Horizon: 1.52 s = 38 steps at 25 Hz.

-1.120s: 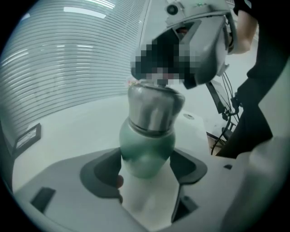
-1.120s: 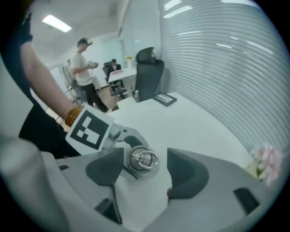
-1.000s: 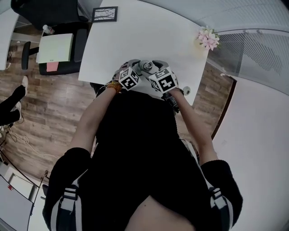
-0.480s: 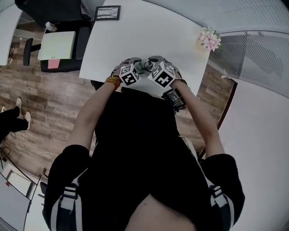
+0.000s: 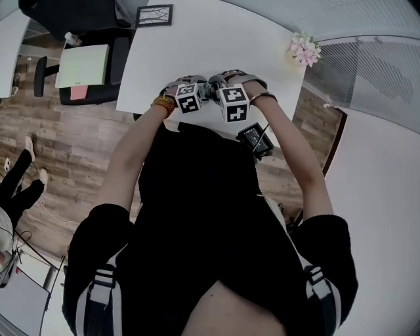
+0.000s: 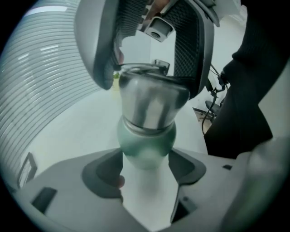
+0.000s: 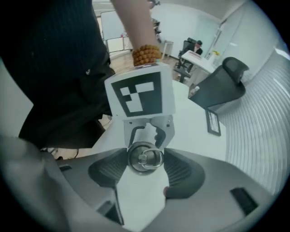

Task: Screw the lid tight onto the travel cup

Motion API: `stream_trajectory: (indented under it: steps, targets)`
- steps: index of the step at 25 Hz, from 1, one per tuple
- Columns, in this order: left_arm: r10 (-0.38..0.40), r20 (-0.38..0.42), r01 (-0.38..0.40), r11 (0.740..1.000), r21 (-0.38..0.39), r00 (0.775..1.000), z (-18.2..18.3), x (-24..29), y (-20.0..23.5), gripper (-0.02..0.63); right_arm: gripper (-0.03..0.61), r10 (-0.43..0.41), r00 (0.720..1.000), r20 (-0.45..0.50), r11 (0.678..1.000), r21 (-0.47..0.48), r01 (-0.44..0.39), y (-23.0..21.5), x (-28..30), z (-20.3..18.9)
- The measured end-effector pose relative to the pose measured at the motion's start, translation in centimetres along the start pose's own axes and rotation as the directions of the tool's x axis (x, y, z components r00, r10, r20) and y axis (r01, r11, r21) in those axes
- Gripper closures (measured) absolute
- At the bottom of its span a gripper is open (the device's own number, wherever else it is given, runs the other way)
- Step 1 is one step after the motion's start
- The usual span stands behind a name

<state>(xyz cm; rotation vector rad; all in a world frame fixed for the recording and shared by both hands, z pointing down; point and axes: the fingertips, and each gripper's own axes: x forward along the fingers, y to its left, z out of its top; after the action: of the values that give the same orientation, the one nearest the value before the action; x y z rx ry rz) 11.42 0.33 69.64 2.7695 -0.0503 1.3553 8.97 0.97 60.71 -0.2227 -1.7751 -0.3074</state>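
Note:
The travel cup (image 6: 147,140) has a green body and a steel upper part, and stands at the near edge of the white table (image 5: 197,52). My left gripper (image 6: 147,165) has just been closing and its pads press the green body from both sides. Seen from above, the steel lid (image 7: 145,157) with its ring handle sits between the pads of my right gripper (image 7: 145,159), which has also just been closing and is shut on it. In the head view the cup (image 5: 211,87) is mostly hidden between the left gripper (image 5: 202,92) and the right gripper (image 5: 220,90).
A framed picture (image 5: 152,18) lies at the table's far edge and pink flowers (image 5: 302,54) at its right corner. An office chair (image 5: 82,65) stands to the left. A black device (image 5: 256,139) hangs by the person's right forearm. Someone's legs (image 5: 16,190) show at far left.
The right gripper has rolled round the cup's top, so its marker cube now shows a different face. The left gripper has rolled a little. Both stay at the cup.

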Motion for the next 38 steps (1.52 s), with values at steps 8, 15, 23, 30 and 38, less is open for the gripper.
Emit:
stream_trajectory:
  steps: [8,15,23,30,38]
  targets:
    - [0.146,0.062,-0.129,0.966,-0.224,0.987,-0.6,0.4,0.1,0.295,0.281,-0.297,0.939,0.173,0.639,0.767,0.06,-2.1,-2.2,-0.9]
    - [0.22,0.116,-0.186,0.949,-0.254,0.969,0.5,0.1,0.1,0.281,0.344,-0.29,0.951,0.104,0.489,0.87,0.054,-2.0,-0.6,-1.6]
    - [0.179,0.087,-0.152,0.955,-0.254,0.98,0.2,0.4,0.2,0.285,0.345,-0.147,0.981,0.13,0.77,0.637,0.03,-1.5,-0.4,-1.0]
    - [0.122,0.048,-0.109,0.97,-0.215,0.991,0.1,0.4,0.0,0.285,0.345,0.021,0.999,0.048,1.0,0.019,-0.022,0.1,-0.1,-0.5]
    - [0.115,0.047,-0.102,0.97,-0.221,0.992,0.2,0.6,0.0,0.284,0.27,-0.123,0.967,0.222,0.93,0.366,0.034,-1.7,-1.4,-0.4]
